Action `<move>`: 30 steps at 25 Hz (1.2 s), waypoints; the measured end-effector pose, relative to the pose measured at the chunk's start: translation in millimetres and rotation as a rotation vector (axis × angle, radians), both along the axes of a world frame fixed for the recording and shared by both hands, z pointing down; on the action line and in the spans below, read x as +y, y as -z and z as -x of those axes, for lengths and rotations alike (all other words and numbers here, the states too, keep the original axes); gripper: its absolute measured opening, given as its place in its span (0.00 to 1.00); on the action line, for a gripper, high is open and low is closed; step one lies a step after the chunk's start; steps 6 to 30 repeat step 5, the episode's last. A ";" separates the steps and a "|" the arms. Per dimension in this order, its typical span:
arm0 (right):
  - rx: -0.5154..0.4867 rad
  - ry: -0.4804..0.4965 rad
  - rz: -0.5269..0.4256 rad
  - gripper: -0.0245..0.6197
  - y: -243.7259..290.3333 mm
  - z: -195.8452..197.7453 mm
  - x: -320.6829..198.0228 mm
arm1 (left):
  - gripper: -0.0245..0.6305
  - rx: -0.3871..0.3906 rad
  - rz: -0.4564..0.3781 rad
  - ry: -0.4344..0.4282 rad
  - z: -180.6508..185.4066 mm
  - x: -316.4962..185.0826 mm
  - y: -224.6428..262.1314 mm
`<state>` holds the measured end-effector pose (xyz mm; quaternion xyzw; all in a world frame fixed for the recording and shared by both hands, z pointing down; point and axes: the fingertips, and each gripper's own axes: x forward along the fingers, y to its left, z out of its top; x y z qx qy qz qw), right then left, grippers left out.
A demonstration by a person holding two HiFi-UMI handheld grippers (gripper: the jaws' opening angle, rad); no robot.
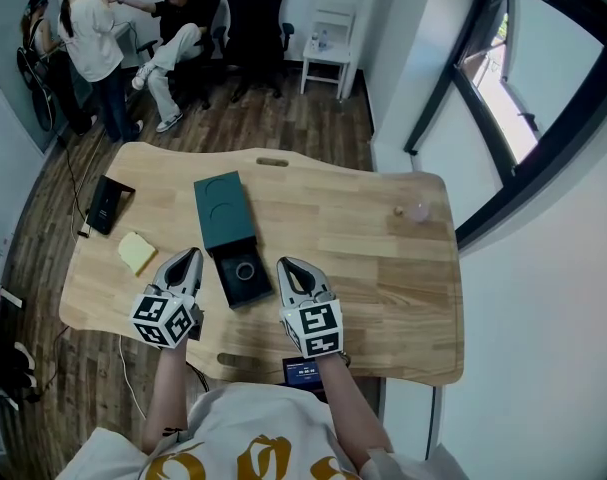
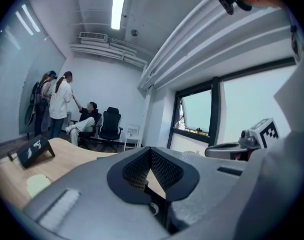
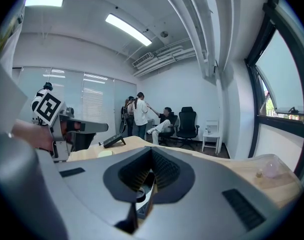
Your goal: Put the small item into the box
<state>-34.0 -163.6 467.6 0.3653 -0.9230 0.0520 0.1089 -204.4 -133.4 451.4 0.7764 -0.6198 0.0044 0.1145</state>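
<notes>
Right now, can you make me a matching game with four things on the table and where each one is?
Things:
1. ring
2. yellow piece
3. black device
4. clear little thing

Places:
A. alone near the right edge of the table
B. inside the open box
C. at the table's far left edge
D. just left of the left gripper

Pairs: 1-B, 2-D, 3-C, 4-A.
</notes>
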 end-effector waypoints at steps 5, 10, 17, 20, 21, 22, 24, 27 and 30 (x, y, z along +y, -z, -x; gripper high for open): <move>-0.007 0.029 -0.010 0.04 2.7 2.1 6.0 | 0.04 -0.090 0.009 -0.030 -10.5 -1.8 -1.7; -0.007 0.029 -0.010 0.04 2.7 2.1 6.0 | 0.04 -0.090 0.009 -0.030 -10.5 -1.8 -1.7; -0.007 0.029 -0.010 0.04 2.7 2.1 6.0 | 0.04 -0.090 0.009 -0.030 -10.5 -1.8 -1.7; -0.007 0.029 -0.010 0.04 2.7 2.1 6.0 | 0.04 -0.090 0.009 -0.030 -10.5 -1.8 -1.7; -0.007 0.029 -0.010 0.04 2.7 2.1 6.0 | 0.04 -0.090 0.009 -0.030 -10.5 -1.8 -1.7; -0.007 0.029 -0.010 0.04 2.7 2.1 6.0 | 0.04 -0.090 0.009 -0.030 -10.5 -1.8 -1.7; -0.007 0.029 -0.010 0.04 2.7 2.1 6.0 | 0.04 -0.090 0.009 -0.030 -10.5 -1.8 -1.7; -0.007 0.029 -0.010 0.04 2.7 2.1 6.0 | 0.04 -0.090 0.009 -0.030 -10.5 -1.8 -1.7; -0.007 0.029 -0.010 0.04 2.7 2.1 6.0 | 0.04 -0.090 0.009 -0.030 -10.5 -1.8 -1.7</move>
